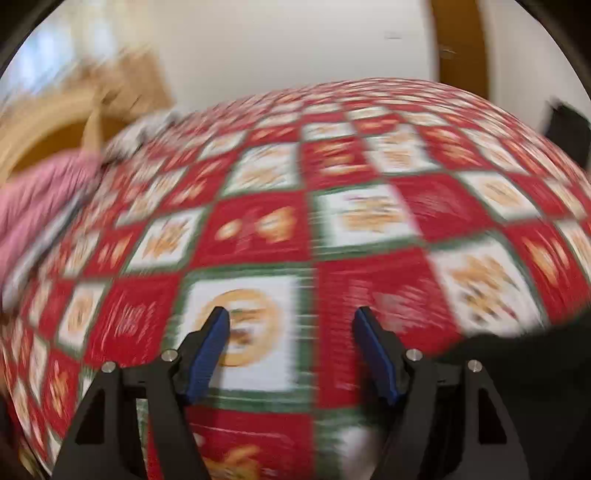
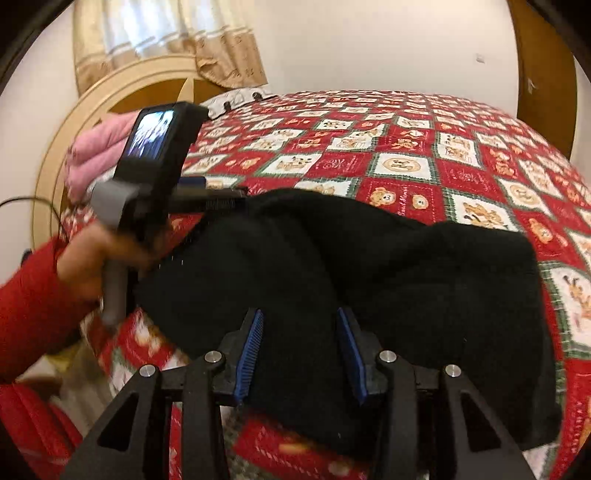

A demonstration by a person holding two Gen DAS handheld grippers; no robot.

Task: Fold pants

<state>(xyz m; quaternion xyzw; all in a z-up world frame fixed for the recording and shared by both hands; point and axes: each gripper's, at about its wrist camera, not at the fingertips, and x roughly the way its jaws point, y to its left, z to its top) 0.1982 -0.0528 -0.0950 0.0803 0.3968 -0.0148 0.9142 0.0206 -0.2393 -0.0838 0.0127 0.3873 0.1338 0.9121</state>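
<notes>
The black pants (image 2: 369, 288) lie bunched in a folded heap on the red checked bedspread (image 2: 406, 162). My right gripper (image 2: 300, 321) is open, its blue pads (image 2: 253, 343) just above the near part of the pants, holding nothing. My left gripper (image 1: 291, 321) is open and empty over the bedspread (image 1: 258, 221); its view is motion-blurred, and a black edge of the pants (image 1: 517, 369) shows at lower right. In the right wrist view the left gripper (image 2: 221, 194) shows from the side at the pants' left edge, held by a hand in a red sleeve.
Pink folded fabric (image 2: 96, 147) lies at the bed's far left, by a round beige headboard (image 2: 110, 92). A white patterned pillow (image 2: 236, 98) lies at the far edge. A curtain (image 2: 166, 33) and a white wall stand behind. A wooden post (image 2: 546, 92) rises at right.
</notes>
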